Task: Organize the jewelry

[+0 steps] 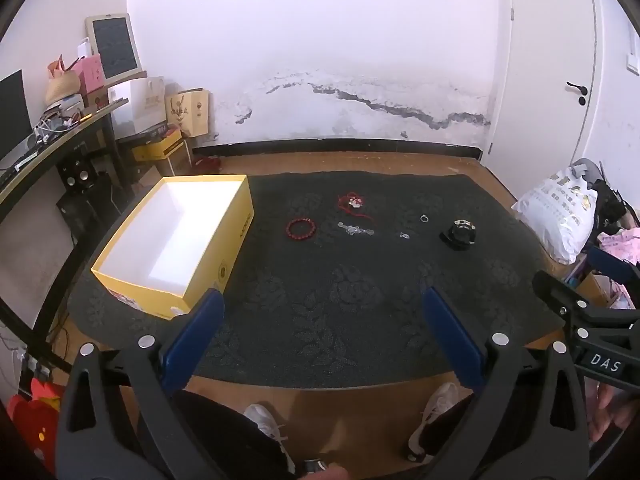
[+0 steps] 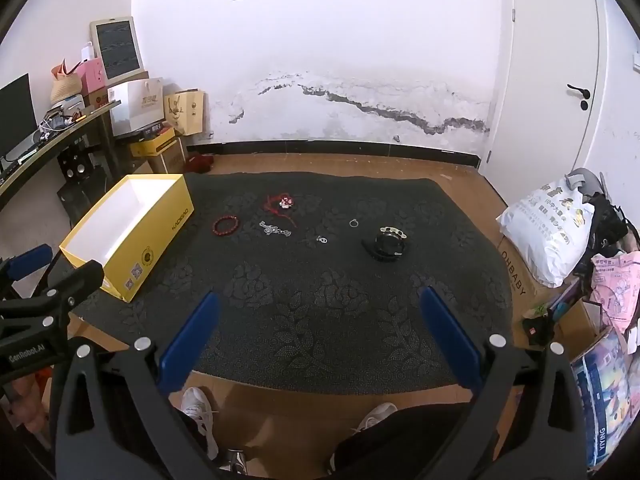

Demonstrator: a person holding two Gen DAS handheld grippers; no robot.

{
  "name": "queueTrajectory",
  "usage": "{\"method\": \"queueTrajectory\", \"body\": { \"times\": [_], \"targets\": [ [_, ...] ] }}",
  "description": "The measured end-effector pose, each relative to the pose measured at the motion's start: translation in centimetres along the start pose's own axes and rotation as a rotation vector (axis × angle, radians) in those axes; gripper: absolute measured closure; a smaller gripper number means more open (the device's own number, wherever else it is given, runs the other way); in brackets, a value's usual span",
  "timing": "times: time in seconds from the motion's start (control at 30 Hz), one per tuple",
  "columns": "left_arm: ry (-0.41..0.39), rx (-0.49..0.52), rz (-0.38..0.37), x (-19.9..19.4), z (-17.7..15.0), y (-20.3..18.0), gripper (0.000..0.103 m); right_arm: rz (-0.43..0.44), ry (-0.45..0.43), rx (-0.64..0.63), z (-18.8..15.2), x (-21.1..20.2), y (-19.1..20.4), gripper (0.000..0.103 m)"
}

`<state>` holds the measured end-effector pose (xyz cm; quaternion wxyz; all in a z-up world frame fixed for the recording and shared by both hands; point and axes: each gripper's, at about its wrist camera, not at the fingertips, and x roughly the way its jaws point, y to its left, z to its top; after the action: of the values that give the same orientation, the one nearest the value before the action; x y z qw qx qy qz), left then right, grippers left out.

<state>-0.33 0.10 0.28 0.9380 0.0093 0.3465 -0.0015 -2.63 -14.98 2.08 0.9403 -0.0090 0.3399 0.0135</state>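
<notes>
An open yellow box [image 1: 224,264] [image 2: 160,240] with a white inside stands at the left of a dark patterned mat [image 1: 320,292] [image 2: 320,292]. On the mat lie a red bead bracelet [image 1: 301,228] [image 2: 226,225], a red cord necklace [image 1: 354,203] [image 2: 282,203], a silver chain [image 1: 355,230] [image 2: 275,230], a small ring [image 1: 424,218] [image 2: 353,223], a small silver piece [image 1: 404,235] [image 2: 321,239] and a black watch [image 1: 460,235] [image 2: 387,245]. My left gripper [image 1: 320,312] and right gripper [image 2: 318,312] are both open and empty, held above the mat's near edge.
A desk [image 1: 60,144] with a monitor and boxes stands at the left. Bags and packages [image 2: 560,232] pile up at the right beside a white door [image 2: 560,100]. The person's feet in white shoes [image 2: 200,408] rest on the wooden floor below the grippers.
</notes>
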Motion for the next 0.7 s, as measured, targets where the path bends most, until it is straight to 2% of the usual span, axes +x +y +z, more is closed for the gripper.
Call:
{"method": "queueTrajectory", "body": {
  "times": [0.13, 0.7],
  "targets": [
    [0.025, -0.014, -0.005, 0.32, 0.11, 0.13, 0.006, 0.002, -0.003, 0.001, -0.07, 0.20, -0.11, 0.006],
    [0.017, -0.010, -0.024, 0.50, -0.20, 0.57, 0.006, 0.003, -0.005, -0.002, -0.01, 0.21, -0.26, 0.006]
  ]
}}
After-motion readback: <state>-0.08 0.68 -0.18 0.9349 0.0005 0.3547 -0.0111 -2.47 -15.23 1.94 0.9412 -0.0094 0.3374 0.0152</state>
